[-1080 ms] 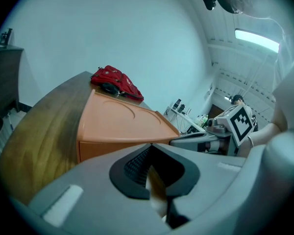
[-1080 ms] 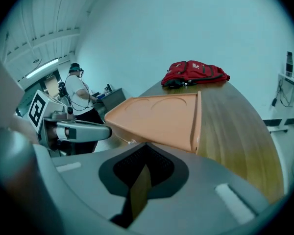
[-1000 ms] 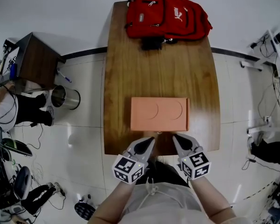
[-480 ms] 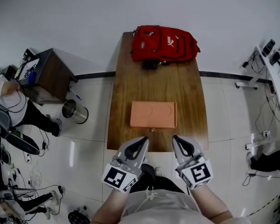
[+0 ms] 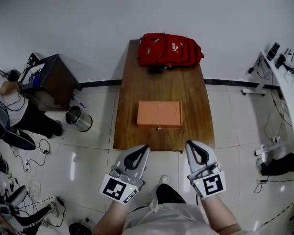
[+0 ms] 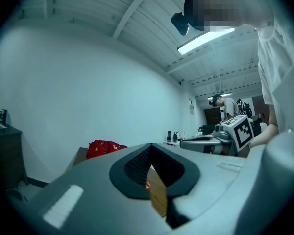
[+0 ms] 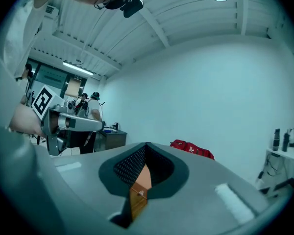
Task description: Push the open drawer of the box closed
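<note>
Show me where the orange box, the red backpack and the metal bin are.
orange box (image 5: 159,112), head view, middle of its top.
red backpack (image 5: 169,48), head view, its front panel.
metal bin (image 5: 84,122), head view, its side wall.

The box (image 5: 159,114) drawer (image 5: 159,127) looks shut, yet is too small to tell.

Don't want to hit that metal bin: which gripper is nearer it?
Left. The left gripper hangs to the metal bin's right; the right gripper is farther right, beyond it.
</note>
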A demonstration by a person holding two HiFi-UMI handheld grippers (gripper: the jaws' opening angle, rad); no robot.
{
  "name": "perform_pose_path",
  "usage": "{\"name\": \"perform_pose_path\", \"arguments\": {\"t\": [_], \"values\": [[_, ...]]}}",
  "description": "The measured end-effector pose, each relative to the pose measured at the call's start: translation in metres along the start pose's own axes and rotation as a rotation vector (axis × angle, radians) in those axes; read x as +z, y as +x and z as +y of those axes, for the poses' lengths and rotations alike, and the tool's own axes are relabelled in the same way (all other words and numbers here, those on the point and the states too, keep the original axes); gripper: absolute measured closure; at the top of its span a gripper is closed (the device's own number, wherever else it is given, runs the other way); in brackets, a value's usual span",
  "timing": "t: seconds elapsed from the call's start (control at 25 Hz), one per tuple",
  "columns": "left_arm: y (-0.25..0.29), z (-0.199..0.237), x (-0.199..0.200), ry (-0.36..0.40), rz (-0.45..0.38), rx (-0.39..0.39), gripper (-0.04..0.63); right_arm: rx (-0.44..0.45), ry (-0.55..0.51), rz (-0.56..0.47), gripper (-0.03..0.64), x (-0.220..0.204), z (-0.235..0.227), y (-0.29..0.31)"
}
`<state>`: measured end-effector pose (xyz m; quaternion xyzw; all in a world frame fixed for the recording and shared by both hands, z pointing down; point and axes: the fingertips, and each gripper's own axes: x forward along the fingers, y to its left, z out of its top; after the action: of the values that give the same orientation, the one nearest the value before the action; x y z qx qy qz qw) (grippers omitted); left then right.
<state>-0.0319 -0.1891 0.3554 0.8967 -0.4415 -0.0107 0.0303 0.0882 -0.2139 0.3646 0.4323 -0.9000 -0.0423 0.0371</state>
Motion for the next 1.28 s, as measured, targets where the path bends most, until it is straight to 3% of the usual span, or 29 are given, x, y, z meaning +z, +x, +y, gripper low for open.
{"name": "perform_pose_path", "arguments": {"t": [0.56, 0.88, 1.04, 1.28], "values": [[-0.208, -0.076, 0.018, 0.027, -0.076, -0.011, 0.589, -0.08, -0.067, 0.013, 0.607, 0.021, 0.172, -0.134], [-0.264, -0.128, 0.009, 0.048, -0.068, -0.037, 0.589, -0.091, -0.057, 0.022, 0.607, 0.024, 0.225, -0.194], [-0.276, -0.151, 0.003, 0.038, -0.059, -0.039, 0.589, -0.094, -0.016, 0.045, 0.607, 0.021, 0.233, -0.219], [-0.284, -0.181, 0.005, 0.042, -0.056, -0.041, 0.589, -0.054, -0.034, 0.011, 0.607, 0.03, 0.239, -0.247]]}}
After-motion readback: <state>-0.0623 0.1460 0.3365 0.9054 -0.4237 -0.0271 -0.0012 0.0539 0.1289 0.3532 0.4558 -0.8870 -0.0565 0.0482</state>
